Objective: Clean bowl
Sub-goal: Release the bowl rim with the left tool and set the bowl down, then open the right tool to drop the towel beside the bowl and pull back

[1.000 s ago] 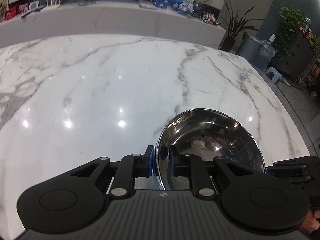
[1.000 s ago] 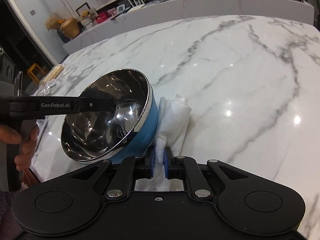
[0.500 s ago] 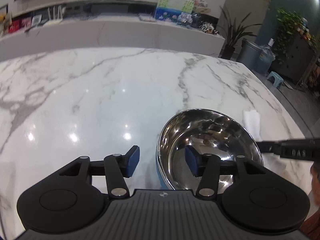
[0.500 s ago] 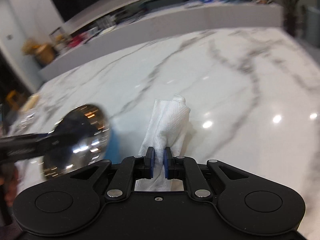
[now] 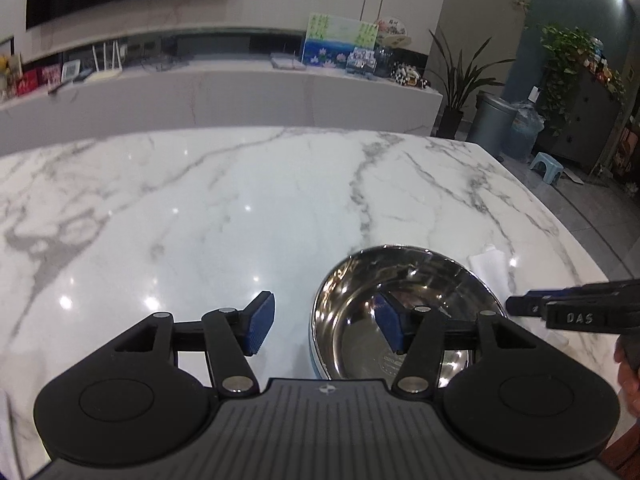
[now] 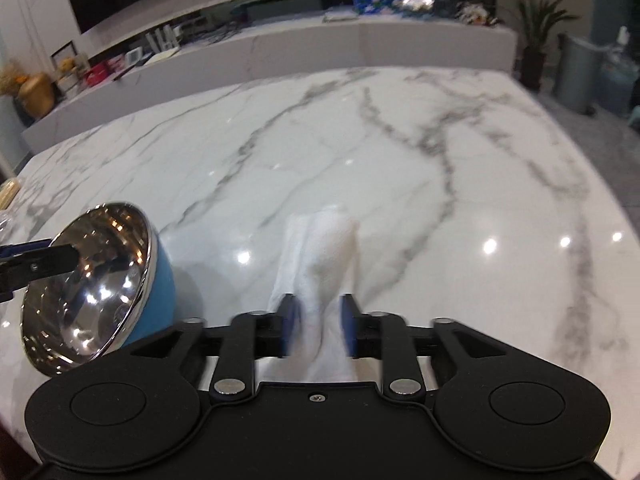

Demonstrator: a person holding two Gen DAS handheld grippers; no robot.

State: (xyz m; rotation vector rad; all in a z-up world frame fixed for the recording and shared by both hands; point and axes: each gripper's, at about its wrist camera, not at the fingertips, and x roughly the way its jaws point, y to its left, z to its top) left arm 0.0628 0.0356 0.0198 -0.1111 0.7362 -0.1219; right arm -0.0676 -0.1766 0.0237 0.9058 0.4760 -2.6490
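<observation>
left wrist view. one bowl (image 5: 400, 312), steel inside, sat on the white marbled surface (image 5: 200, 220). one left claw (image 5: 326, 326), its two blue pads wide apart, having just been opening; nothing pressed by either pad. the bowl's near rim lay between the pads: right pad hung over the inside of the bowl, left pad stood outside it, over bare surface. whether the right pad touched the steel could not be told. one white paper towel (image 5: 490, 266) showed just behind the bowl's right rim, on the surface. the right claw (image 5: 520, 306) reached in from the right edge, just beside the bowl's right rim; its jaws could not be read from here. part of a hand (image 5: 628, 364) showed at the right edge.

right wrist view, somewhat blurred. one right claw (image 6: 318, 330), two blue pads parted, having just been opening. one paper towel (image 6: 324, 256) lay along the surface (image 6: 440, 180) and ran back between the pads with a gap on either side; neither pad pressed it. one bowl (image 6: 92, 292), blue outside, sat to the left of the claw, near the towel but apart from it, its mouth tilted toward the camera. a finger of the left claw (image 6: 36, 260) crossed in front of the bowl's mouth from the left edge.
</observation>
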